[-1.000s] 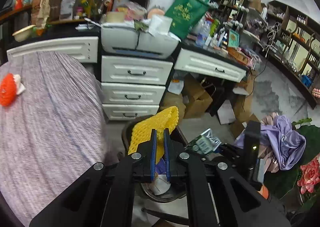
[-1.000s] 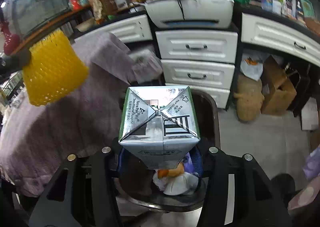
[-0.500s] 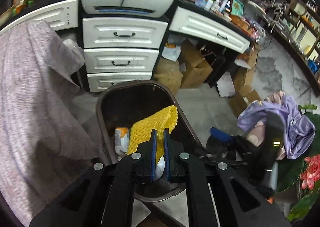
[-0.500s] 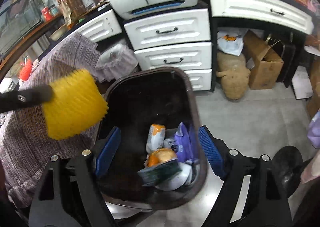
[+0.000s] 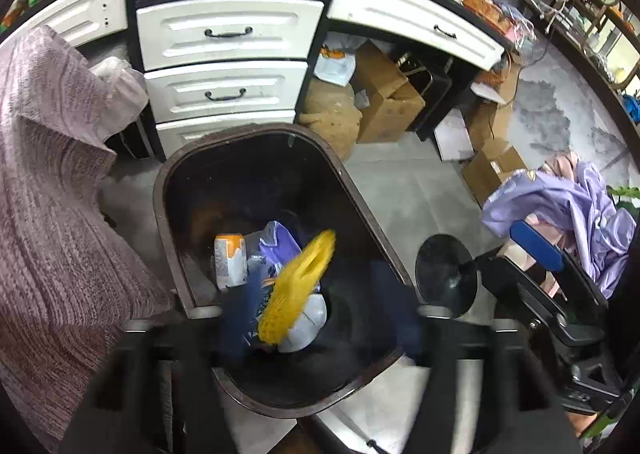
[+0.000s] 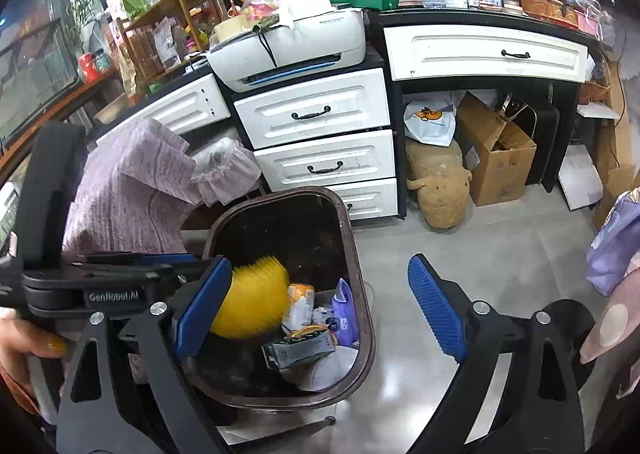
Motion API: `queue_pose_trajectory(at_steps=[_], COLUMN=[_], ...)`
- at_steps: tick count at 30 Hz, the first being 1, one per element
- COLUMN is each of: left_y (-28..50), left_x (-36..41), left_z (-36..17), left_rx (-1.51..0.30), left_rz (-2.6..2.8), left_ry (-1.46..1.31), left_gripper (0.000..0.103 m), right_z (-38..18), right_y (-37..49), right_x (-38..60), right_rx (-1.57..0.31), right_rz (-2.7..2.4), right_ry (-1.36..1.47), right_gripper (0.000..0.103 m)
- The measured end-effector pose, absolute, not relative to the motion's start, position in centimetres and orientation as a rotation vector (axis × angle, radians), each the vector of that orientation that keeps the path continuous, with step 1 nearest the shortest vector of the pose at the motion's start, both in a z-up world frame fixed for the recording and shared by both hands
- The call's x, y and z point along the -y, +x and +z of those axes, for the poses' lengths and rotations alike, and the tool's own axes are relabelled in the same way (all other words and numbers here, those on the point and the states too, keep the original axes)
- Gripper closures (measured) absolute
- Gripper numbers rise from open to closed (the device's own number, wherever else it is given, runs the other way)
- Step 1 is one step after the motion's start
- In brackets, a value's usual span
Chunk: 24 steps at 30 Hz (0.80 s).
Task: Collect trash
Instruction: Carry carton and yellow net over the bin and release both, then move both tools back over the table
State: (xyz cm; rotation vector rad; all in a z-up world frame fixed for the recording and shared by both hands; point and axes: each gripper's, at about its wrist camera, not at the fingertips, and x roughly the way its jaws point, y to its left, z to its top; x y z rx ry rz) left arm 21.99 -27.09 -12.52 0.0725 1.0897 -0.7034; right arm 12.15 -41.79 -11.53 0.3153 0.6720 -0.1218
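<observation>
In the left wrist view the brown bin (image 5: 256, 157) fills the middle of the frame, its rim running from centre top down to the lower edge; the left gripper (image 5: 320, 326) sits at the bottom, blurred, its blue jaws spread wide apart with nothing between them; the yellow foam net (image 5: 296, 290) is a smeared streak over the bin's inside, between the jaws but touching neither as far as the blur allows; beneath it lie a small orange and white carton (image 5: 230, 262), a purple wrapper (image 5: 276, 246) and something white (image 5: 308, 322); white drawers (image 5: 228, 33) stand above the bin in the upper middle, a mauve cloth (image 5: 52, 189) hangs down the left side, cardboard boxes (image 5: 384, 97) sit right of centre, and the right gripper (image 5: 536, 250) shows at the right edge with one blue pad visible. In the right wrist view the right gripper (image 6: 320, 314) reaches from the bottom, jaws wide apart and holding nothing; the bin (image 6: 360, 254) lies lower centre, partly between the jaws; the yellow foam net (image 6: 256, 302) is inside it, just behind the left blue pad; a green and silver carton (image 6: 298, 350) lies lower among the rubbish; the left gripper (image 6: 224, 258) enters from the left edge, held by a hand (image 6: 28, 342) at lower left; a printer (image 6: 288, 49) sits on the table (image 6: 480, 15) in the upper middle.
</observation>
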Motion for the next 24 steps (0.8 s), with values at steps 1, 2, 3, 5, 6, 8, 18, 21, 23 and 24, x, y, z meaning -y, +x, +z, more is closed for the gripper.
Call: queue_pose_trajectory(at_steps=[1, 2, 3, 5, 6, 8, 18, 21, 23, 24], left_y=[21.8, 21.7, 21.6, 21.1, 20.6, 19.8, 16.4, 15.7, 15.3, 15.2], left_x=[26.9, 26.8, 26.7, 26.4, 26.1, 25.6, 19.1, 16.6, 14.8, 13.8], left_z=[-12.3, -12.2, -12.1, -11.5, -11.0, -10.3, -5.6, -4.3, -3.7, -3.5], left_rx=[-1.081, -1.081, -1.081, -1.060, -1.043, -1.012, -0.839, -0.794, -0.767, -0.759], left_rz=[-0.707, -0.709, -0.703, -0.697, -0.699, -0.702, -0.625, -0.564, -0.525, -0.502], left_ry=[0.063, 0.062, 0.068, 0.081, 0.087, 0.097, 0.060, 0.066, 0.074, 0.077], left_gripper=[0.031, 0.028, 0.024, 0.024, 0.022, 0.018, 0.008, 0.006, 0.006, 0.006], right_z=[-11.4, -11.2, -11.1, -10.9, -10.8, -10.6, -8.7, -8.2, -7.8, -7.6], right_y=[12.0, 11.9, 11.9, 11.7, 11.7, 11.4, 11.2, 11.5, 12.2, 12.5], right_x=[41.8, 41.8, 41.8, 41.8, 41.8, 41.8, 41.6, 41.0, 40.2, 39.7], right_rx=[-0.670, -0.665, -0.660, -0.656, -0.655, -0.644, -0.605, -0.605, -0.611, -0.612], right_rz=[-0.119, -0.122, -0.127, -0.134, -0.136, -0.143, -0.172, -0.143, -0.101, -0.089], right_ry=[0.320, 0.320, 0.319, 0.320, 0.320, 0.319, 0.307, 0.308, 0.310, 0.302], right_gripper=[0.012, 0.011, 0.011, 0.011, 0.011, 0.011, 0.011, 0.011, 0.011, 0.011])
